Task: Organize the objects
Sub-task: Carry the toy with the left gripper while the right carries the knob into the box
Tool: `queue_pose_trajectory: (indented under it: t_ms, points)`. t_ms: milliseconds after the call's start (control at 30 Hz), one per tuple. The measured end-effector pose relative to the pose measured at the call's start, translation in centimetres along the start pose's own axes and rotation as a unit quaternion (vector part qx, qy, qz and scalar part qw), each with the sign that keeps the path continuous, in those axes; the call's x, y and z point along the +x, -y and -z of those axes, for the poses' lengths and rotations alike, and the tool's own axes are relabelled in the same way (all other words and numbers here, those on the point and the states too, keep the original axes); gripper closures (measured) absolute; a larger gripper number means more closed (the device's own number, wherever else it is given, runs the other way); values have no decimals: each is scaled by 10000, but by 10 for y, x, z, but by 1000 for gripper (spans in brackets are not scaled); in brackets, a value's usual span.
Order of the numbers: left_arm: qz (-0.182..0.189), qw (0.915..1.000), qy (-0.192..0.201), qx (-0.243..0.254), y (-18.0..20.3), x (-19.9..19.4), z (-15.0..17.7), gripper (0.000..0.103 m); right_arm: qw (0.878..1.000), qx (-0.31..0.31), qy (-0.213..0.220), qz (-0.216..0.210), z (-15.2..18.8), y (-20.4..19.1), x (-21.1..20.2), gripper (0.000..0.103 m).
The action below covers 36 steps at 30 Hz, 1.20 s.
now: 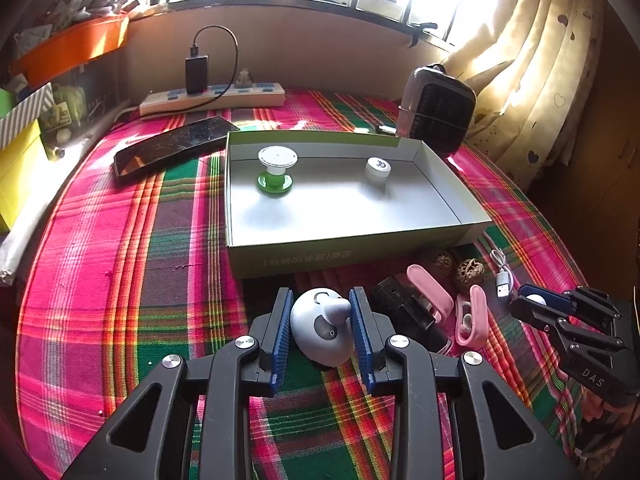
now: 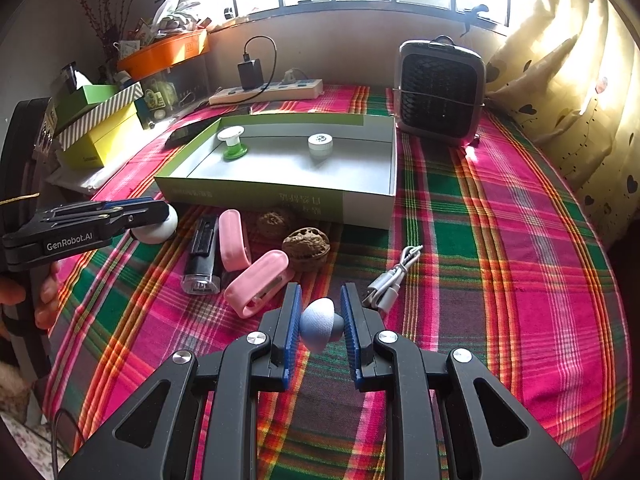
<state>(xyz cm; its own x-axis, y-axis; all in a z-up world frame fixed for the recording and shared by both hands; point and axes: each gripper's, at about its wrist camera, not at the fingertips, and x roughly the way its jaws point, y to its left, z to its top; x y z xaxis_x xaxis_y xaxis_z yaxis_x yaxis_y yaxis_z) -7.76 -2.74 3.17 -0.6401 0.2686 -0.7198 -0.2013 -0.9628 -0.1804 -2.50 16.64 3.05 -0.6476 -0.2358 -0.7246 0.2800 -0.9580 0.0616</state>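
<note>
Left wrist: left gripper (image 1: 320, 314) clamped on white mouse (image 1: 320, 326), near the box (image 1: 352, 252). Right wrist: right gripper (image 2: 320, 316) clenched on small bluish knob (image 2: 318, 322). Likely slipping from narrow grips during lifting.

Both wrist cameras sit close behind their own fingers (image 1: 280, 336), angled down toward the window; beyond both fingers lies the shared open box (image 1: 240, 200) (image 2: 368, 208).
</note>
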Motion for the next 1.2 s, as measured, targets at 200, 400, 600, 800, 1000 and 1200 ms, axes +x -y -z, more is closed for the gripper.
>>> queue_pose_trajectory:
  t_ms: [200,400,600,800,1000,1200]
  points:
    - [50,9999,100,46,3,-8,-8,76,9997,-117,194,-25,-15,-3,-6,82]
    - [78,9998,153,52,3,-9,-19,76,9992,-241,329,-55,-33,-6,-5,82]
    - [-5,9995,237,193,5,-6,-32,76,9984,-354,442,-30,-55,-8,1,82]
    - [-78,9994,264,214,2,2,-44,76,9975,-461,528,45,-79,-4,13,82]
    - [-95,9994,259,202,-3,16,-56,76,9977,-461,479,166,-104,6,40,82]
    - [-148,9993,224,241,-5,30,-66,76,9984,-402,288,256,-121,19,75,82]
